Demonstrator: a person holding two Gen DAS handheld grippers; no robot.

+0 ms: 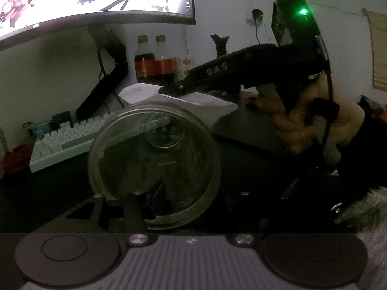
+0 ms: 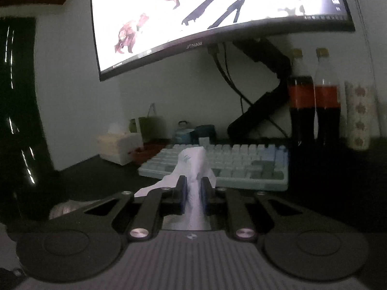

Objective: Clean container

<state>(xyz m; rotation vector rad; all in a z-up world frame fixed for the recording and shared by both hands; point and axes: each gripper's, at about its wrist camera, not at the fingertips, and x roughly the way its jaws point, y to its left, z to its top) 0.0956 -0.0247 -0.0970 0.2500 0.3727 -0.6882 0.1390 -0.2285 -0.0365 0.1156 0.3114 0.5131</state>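
A clear round container (image 1: 154,164) with a threaded rim lies on its side, mouth toward the left wrist camera, held between the fingers of my left gripper (image 1: 157,198), which is shut on it. My right gripper (image 2: 192,188) is shut on a white paper tissue (image 2: 191,166) that sticks up between its blue pads. In the left wrist view the right gripper (image 1: 174,88) is above and behind the container, with the tissue (image 1: 188,104) hanging from its tip just past the container's far rim.
A dark desk (image 2: 96,181) holds a pale blue keyboard (image 2: 237,166), two cola bottles (image 2: 314,106), a patterned cup (image 2: 358,116), a tissue box (image 2: 118,147) and a monitor on an arm (image 2: 217,12). The hand holding the right gripper (image 1: 302,125) is at right.
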